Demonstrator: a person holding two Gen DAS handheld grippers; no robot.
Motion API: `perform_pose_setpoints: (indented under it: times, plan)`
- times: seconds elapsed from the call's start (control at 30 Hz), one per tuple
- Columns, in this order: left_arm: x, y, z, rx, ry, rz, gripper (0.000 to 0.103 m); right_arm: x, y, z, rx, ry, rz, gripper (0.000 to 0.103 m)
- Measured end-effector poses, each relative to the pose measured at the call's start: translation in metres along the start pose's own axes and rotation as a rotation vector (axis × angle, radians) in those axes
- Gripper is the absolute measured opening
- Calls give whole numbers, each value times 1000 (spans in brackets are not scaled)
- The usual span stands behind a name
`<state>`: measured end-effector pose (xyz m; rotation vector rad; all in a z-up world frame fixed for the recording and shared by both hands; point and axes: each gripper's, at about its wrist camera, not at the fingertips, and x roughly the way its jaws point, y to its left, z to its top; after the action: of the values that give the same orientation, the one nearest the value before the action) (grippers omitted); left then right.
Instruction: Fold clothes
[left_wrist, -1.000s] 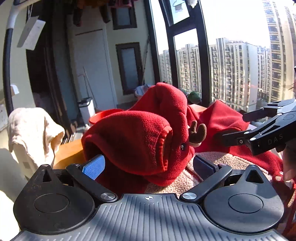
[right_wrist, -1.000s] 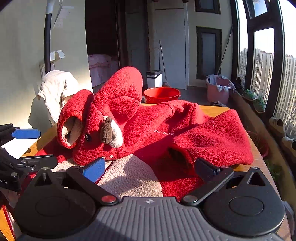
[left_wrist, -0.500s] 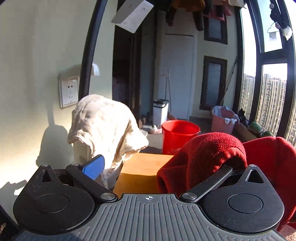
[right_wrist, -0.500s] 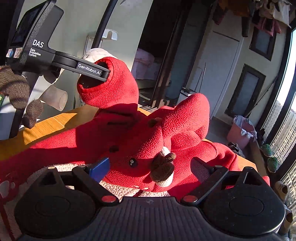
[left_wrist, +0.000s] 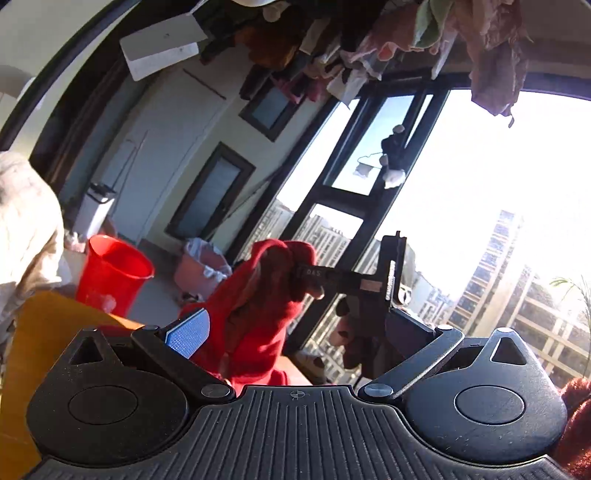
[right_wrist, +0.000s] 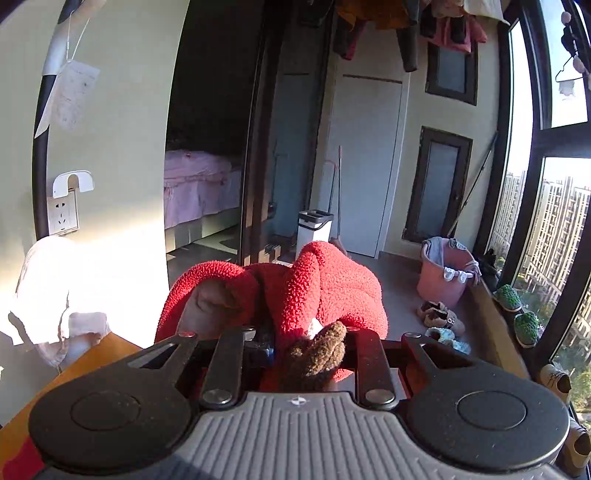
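The red fleece garment (right_wrist: 325, 288) with a brown antler (right_wrist: 317, 354) bunches up right in front of my right gripper (right_wrist: 295, 341). Its jaws are closing, drawn in tight with the fleece between them. In the left wrist view the right gripper (left_wrist: 332, 277) holds the red fleece garment (left_wrist: 258, 302) up in the air, and the cloth hangs down from it towards the wooden table (left_wrist: 40, 332). My left gripper (left_wrist: 293, 328) is tilted and open. Its blue pad (left_wrist: 188, 332) stands beside the hanging cloth without pressing it.
A red bucket (left_wrist: 110, 273) and a pink laundry basket (right_wrist: 443, 280) stand on the floor beyond the table (right_wrist: 92, 362). A cream cloth (right_wrist: 44, 288) hangs at the left by the wall. Clothes (left_wrist: 369, 40) dangle overhead. Tall windows (right_wrist: 554, 221) close off the right side.
The right gripper's jaws went from wide open to drawn in on the fleece, and it rose with the garment. The left gripper rolled and swung towards the window.
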<state>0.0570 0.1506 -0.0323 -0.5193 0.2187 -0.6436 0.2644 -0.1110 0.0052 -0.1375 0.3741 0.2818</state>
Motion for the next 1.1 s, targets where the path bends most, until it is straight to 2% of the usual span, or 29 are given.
perform_pose_setpoints:
  times: [0.03, 0.13, 0.2, 0.27, 0.3, 0.33, 0.37, 0.43, 0.53, 0.63, 0.73, 0.77, 0.83, 0.87, 0.93, 1.03, 1.1]
  plan:
    - [11, 0, -3, 2, 39, -53, 103, 10, -3, 6, 21, 13, -1, 21]
    - [59, 3, -33, 1, 207, -90, 103, 42, -14, 16, 93, 54, -20, 24]
    - [86, 11, -59, 3, 309, -17, 103, 52, -23, 21, 104, 50, -65, 30]
    - [107, 22, -88, -3, 398, 79, 103, 50, -28, 26, 102, 23, -109, 42]
    - [111, 25, -98, -5, 423, 118, 103, 42, -30, 28, 91, -12, -129, 60]
    - [109, 24, -103, 11, 414, 148, 103, 33, -33, 30, 77, -41, -136, 79]
    - [107, 22, -107, 29, 403, 177, 103, 25, -36, 29, 69, -52, -131, 85]
    - [104, 19, -115, 63, 381, 235, 103, 11, -44, 25, 58, -48, -114, 87]
    - [78, 9, -107, 73, 299, 378, 103, -10, -47, -2, 4, 45, -12, 87]
    - [38, 5, -105, 19, 239, 509, 103, -44, -39, -57, -55, 98, 116, 87]
    - [20, 8, -117, -24, 204, 580, 103, -90, -36, -112, -32, 104, 184, 87]
    - [15, 10, -119, -37, 196, 582, 103, -105, -38, -127, 7, 102, 192, 87]
    - [23, 10, -122, -7, 230, 559, 103, -131, -42, -155, 107, 116, 208, 87]
    - [28, 10, -121, 2, 259, 539, 103, -142, -45, -174, 201, 146, 226, 87]
    - [38, 10, -119, 21, 316, 498, 103, -155, -43, -200, 298, 167, 231, 87]
    - [48, 6, -126, 89, 385, 493, 103, -158, -22, -235, 257, 163, 150, 87]
    - [51, 2, -128, 125, 408, 501, 103, -144, -17, -241, 195, 167, 104, 87]
